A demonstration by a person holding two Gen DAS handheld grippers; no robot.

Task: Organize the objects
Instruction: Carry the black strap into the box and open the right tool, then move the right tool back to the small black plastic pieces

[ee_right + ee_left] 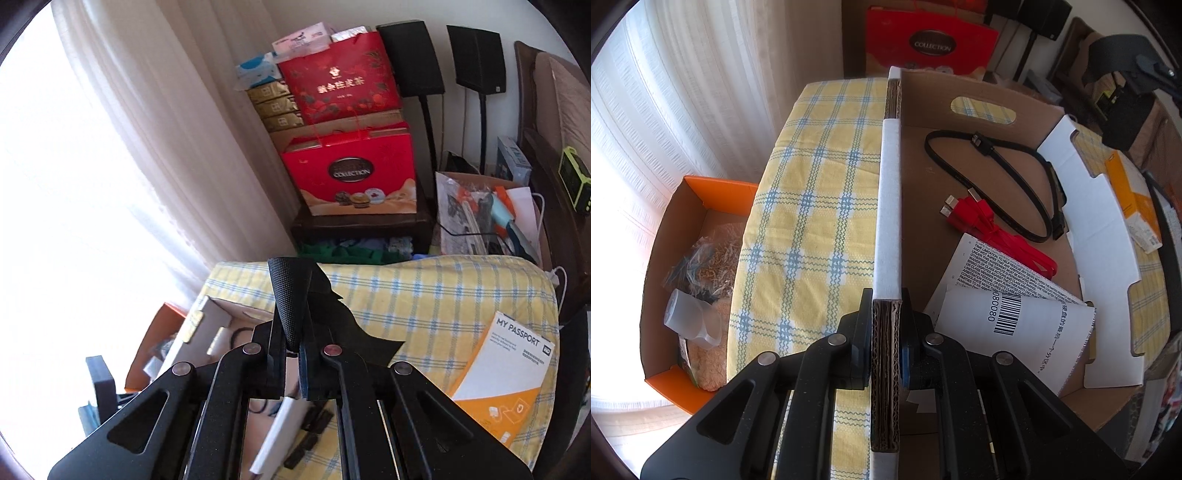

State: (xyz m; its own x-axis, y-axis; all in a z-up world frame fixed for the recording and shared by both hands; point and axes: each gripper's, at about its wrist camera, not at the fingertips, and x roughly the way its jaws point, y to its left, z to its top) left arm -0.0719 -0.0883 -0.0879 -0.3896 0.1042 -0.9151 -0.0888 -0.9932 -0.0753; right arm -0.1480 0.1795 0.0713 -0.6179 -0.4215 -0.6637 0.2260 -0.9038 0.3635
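Observation:
My left gripper [885, 325] is shut on the left wall of an open cardboard box [888, 206] standing on a yellow plaid cloth [812, 206]. Inside the box lie a black cable [990, 147], a red cable [997, 232] and a curled paper leaflet [1015, 317]. My right gripper [291, 332] is shut on a black textured object [288, 295], held above the plaid cloth [424, 295]. An orange and white My Passport box [506, 373] lies on the cloth to the right; it also shows in the left wrist view [1134, 203].
An orange box [687, 280] with bags and a plastic cup sits left of the table, below the curtain. Red gift boxes [351, 173] are stacked at the back. Black speakers [410, 55] stand behind. A white cardboard insert [1100, 258] leans on the box's right wall.

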